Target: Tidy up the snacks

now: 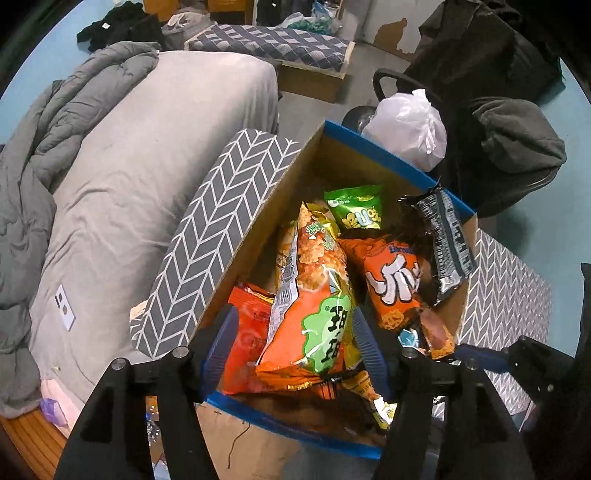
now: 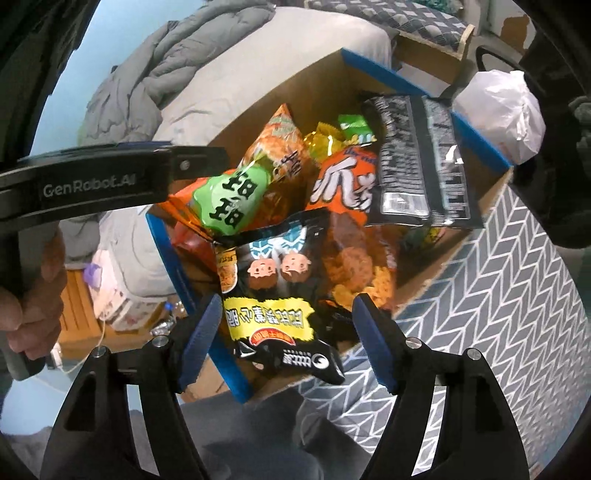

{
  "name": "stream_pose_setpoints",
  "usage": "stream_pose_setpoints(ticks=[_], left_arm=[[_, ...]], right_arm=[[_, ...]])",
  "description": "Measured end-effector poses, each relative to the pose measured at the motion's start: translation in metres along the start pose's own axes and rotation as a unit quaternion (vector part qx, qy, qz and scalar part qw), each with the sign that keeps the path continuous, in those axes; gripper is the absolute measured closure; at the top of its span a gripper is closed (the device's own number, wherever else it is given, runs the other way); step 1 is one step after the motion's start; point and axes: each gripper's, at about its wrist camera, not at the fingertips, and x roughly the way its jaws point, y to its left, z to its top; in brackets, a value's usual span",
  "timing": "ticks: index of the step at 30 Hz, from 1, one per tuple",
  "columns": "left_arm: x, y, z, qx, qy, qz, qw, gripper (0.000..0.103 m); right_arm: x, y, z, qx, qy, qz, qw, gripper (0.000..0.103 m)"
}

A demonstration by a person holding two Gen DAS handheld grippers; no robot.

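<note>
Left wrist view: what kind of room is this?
Probably a lived-in bedroom: a bed with a grey sheet and rumpled grey duvet, dark clothes on the floor, and an open cardboard box of snack bags.

- The box (image 1: 388,155) is open at the top, so entry from above is free; its cardboard walls and blue rim close off all four sides.
- Snack bags fill most of the floor. A patch of bare cardboard at the far corner (image 1: 314,177), behind the green bag (image 1: 356,212), is the only open floor that shows.
- A tall orange bag (image 1: 314,295) stands through the middle, splitting left from right.
- A black-and-white bag (image 1: 448,240) leans on the right wall, blocking that side.
- A black bag (image 2: 273,295) overhangs the near rim, between the right gripper's (image 2: 282,343) spread fingers.
- The left gripper (image 2: 122,177) crosses above the box's left edge.
- Patterned flaps (image 1: 221,229) flank the box left and right.
</note>
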Motion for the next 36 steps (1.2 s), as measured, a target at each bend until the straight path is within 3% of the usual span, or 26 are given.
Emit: stream_pose_setpoints(ticks=[7,14,20,24,36], left_arm=[[-0.029,-0.010,-0.009,0.005,-0.019,-0.002,0.9998,0.037],[-0.060,-0.025,-0.016,0.018,-0.045,-0.006,0.9988,0.030],[-0.082,-0.036,-0.016,0.016,-0.060,-0.021,0.9979,0.030],[-0.098,-0.045,-0.015,0.020,-0.080,-0.025,0.9963,0.024],[-0.131,-0.060,-0.019,0.025,-0.125,-0.026,0.9914,0.017]], right_arm=[[-0.031,-0.018,-0.003,0.021,-0.032,-0.021,0.999,0.029],[-0.062,-0.026,0.007,0.040,-0.064,-0.045,0.996,0.029],[-0.096,-0.034,0.012,0.059,-0.106,-0.064,0.991,0.024],[-0.117,-0.036,0.012,0.064,-0.130,-0.081,0.986,0.024],[-0.152,-0.040,0.004,0.085,-0.166,-0.113,0.976,0.022]])
